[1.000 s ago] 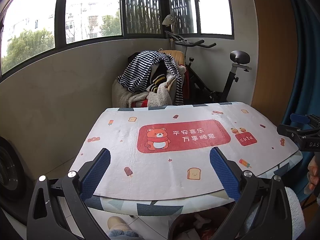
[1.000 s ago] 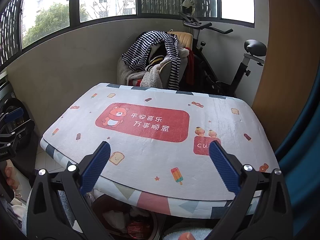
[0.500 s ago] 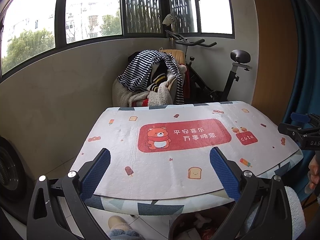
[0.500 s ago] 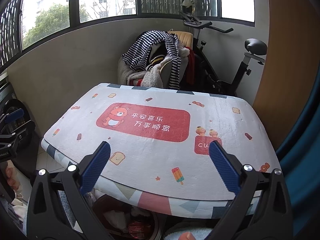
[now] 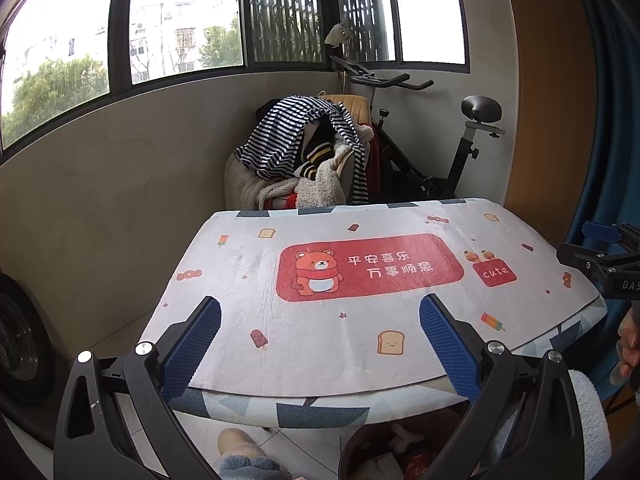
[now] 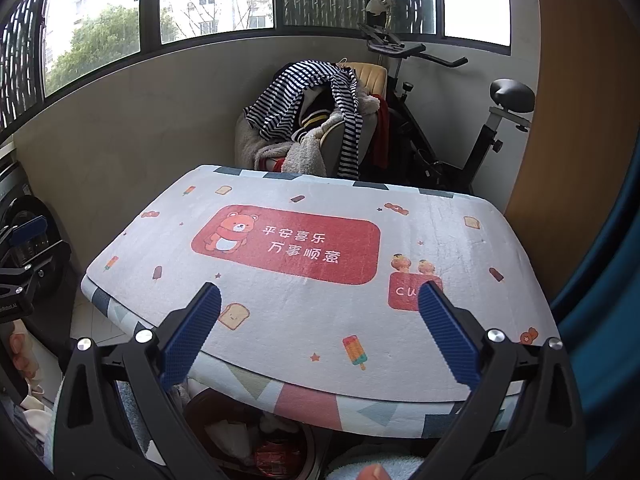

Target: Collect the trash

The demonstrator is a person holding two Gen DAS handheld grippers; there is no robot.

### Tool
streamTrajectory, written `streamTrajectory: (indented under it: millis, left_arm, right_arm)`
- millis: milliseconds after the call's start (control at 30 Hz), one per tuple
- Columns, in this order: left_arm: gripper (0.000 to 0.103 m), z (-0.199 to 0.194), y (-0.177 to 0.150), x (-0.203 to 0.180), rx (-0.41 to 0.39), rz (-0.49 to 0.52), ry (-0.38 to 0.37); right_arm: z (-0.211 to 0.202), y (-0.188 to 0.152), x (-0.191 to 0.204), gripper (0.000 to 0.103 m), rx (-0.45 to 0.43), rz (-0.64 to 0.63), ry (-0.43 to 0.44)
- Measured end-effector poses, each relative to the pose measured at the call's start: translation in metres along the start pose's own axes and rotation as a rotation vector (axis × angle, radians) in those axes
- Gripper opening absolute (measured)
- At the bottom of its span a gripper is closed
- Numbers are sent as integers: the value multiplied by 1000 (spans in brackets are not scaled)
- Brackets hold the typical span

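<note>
A dark round bin point(image 5: 360, 446) holding crumpled trash stands on the floor under the table's near edge; it also shows in the right wrist view point(image 6: 256, 436). My left gripper point(image 5: 320, 320) is open and empty, held above the near edge of the table point(image 5: 280, 404). My right gripper point(image 6: 320, 312) is open and empty, over the same table point(image 6: 304, 404) further right. The right gripper also shows at the right edge of the left wrist view point(image 5: 600, 256), and the left gripper at the left edge of the right wrist view point(image 6: 20, 268). No trash shows on the tabletop.
The table carries a white mat with a red bear panel point(image 5: 368, 268). Behind it stand a chair piled with striped clothes point(image 5: 304, 152) and an exercise bike point(image 5: 440, 148). A dark round appliance point(image 5: 16, 344) is at the left, a blue curtain point(image 5: 616, 120) at the right.
Both grippers have drifted very slightly; the table sits a touch lower in the right wrist view. Both stay open and empty.
</note>
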State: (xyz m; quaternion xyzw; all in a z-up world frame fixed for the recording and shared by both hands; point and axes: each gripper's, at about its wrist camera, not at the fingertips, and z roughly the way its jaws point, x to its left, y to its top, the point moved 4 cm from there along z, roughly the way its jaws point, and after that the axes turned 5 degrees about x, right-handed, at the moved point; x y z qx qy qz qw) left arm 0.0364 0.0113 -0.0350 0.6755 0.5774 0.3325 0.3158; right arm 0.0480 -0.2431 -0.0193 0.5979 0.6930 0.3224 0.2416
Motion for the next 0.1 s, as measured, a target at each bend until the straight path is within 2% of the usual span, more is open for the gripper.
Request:
streamTrajectory:
  millis: [100]
  left_arm:
    - [97, 0, 0, 0, 1, 1, 2]
  right_arm:
    - [0, 1, 0, 97, 0, 0, -2]
